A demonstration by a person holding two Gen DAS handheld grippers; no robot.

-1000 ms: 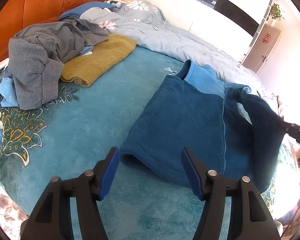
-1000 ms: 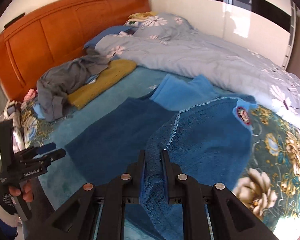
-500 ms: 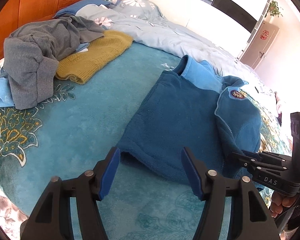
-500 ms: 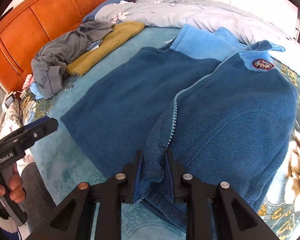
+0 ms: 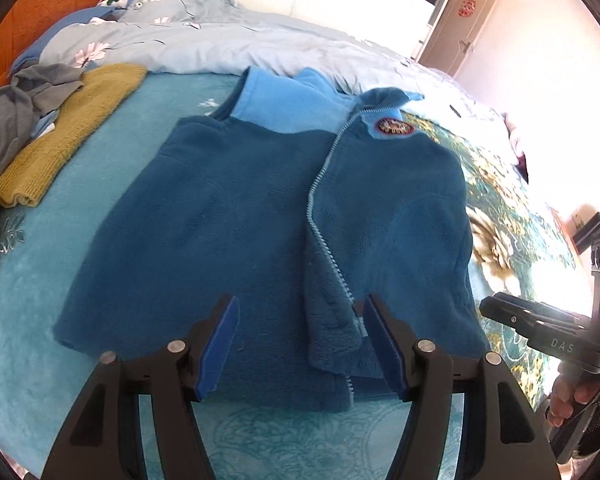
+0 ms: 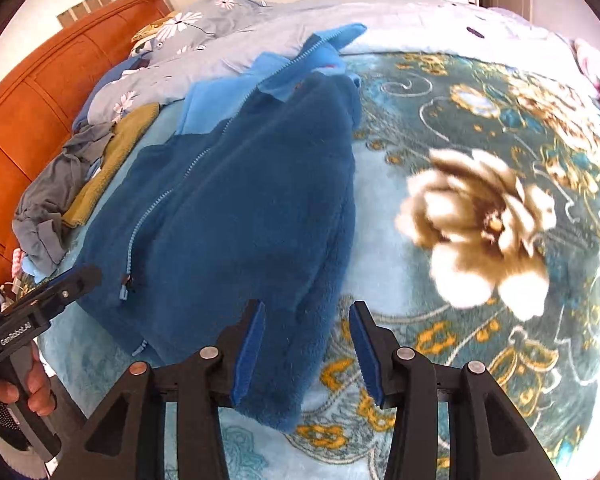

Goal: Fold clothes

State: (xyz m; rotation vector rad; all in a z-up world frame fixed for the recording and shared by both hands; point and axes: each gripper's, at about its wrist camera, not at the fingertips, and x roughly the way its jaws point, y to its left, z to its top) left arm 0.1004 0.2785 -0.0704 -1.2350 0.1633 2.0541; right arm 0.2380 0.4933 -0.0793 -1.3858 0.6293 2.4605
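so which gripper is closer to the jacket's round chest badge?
Hard to call. The left gripper hovers open at the jacket hem, facing the badge; the right gripper is open at the hem's right corner.

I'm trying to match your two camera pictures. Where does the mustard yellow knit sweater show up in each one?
Left wrist view: mustard yellow sweater at the left edge, left of the blue fleece jacket.
Right wrist view: it lies at upper left, beyond the jacket.
Shared landmark: the grey garment beside it.

Ahead of me: floral blanket [image 6: 480,208] covers the bed; pale duvet [image 5: 228,44] bunched along its far edge; orange headboard [image 6: 40,92] behind.
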